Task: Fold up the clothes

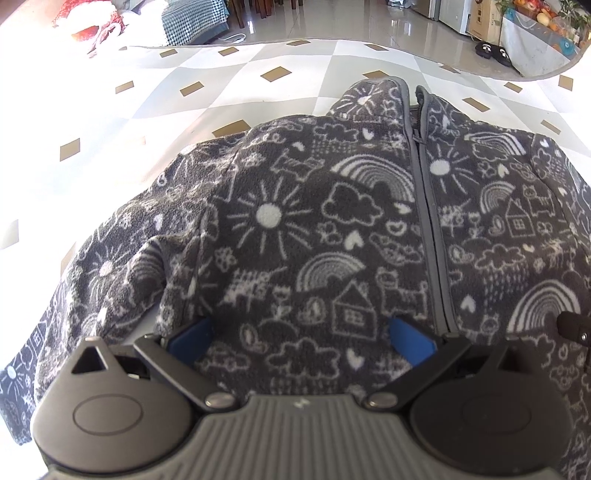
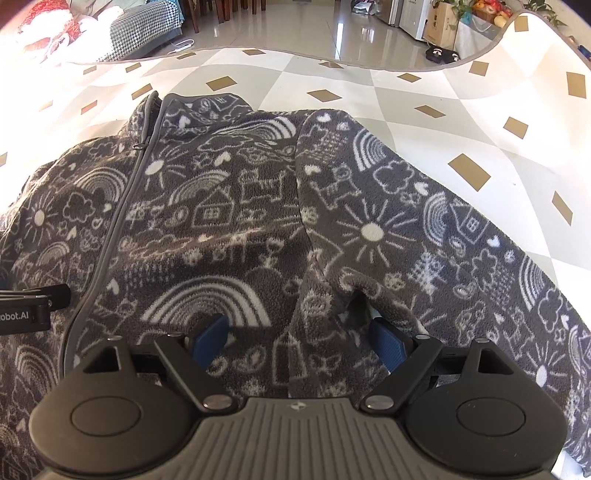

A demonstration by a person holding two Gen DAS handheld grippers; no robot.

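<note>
Jacket: dark grey fleece zip jacket with white doodle print lies front-up on the white-and-grey checked mat, collar at 12 o'clock.
Folds: none visible; sleeves spread toward 8 and 4 o'clock.
Left gripper: jaws apart over the hem.
Right gripper: jaws apart, nothing clamped.
Remaining: seemingly all folding.

Underfoot: mat of white and grey diamonds with small tan squares, its grey-bound edge curling up far ahead on the right. Beyond it: glossy pale tiled floor. Far left: houndstooth-covered seat, red-and-white bundle in glaring sunlight. Far right: black slippers, cardboard box, white appliance, fruit and plants. Dark chair legs at back.
</note>
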